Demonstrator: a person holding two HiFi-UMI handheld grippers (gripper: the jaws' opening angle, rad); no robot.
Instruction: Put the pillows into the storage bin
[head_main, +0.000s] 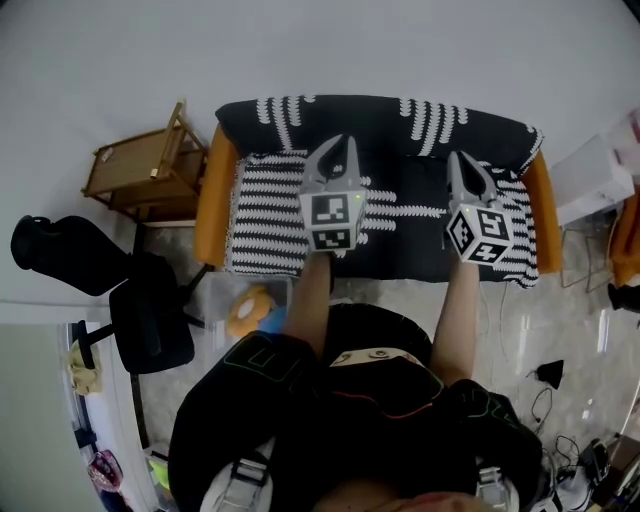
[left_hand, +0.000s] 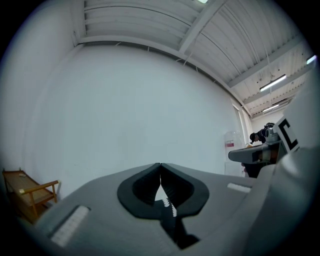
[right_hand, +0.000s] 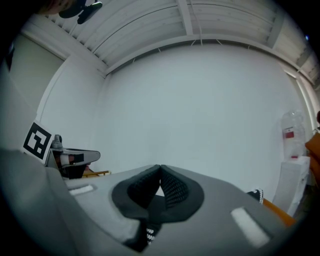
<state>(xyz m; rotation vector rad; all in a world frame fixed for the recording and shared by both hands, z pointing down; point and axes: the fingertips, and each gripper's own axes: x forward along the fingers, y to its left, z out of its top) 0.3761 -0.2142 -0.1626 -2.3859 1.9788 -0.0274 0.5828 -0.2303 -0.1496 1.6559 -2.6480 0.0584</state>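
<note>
Both grippers are up over the sofa (head_main: 420, 255) right now and neither has anything in it. The left gripper (head_main: 338, 150) has its fingers pressed fully together. In the left gripper view (left_hand: 160, 167) the pads meet at the tip, with just the white wall behind them and a sliver of black-and-white fabric showing low in the gap. Same deal on the right gripper (head_main: 465, 162): its own view (right_hand: 160, 170) shows the fingers shut tight on nothing, aimed at the wall.

The pillows are on the sofa, not touched. A striped pillow (head_main: 265, 215) sits at the sofa's left end against the orange arm, just left of and below the left gripper's fingers. Another striped pillow (head_main: 518, 245) is at the right end by the other arm, just right of the right gripper.

The storage bin (head_main: 215, 300) is on the floor off the sofa's front left corner, near my left arm, with something orange-yellow (head_main: 250, 312) in it. I can't tell what that is.
</note>
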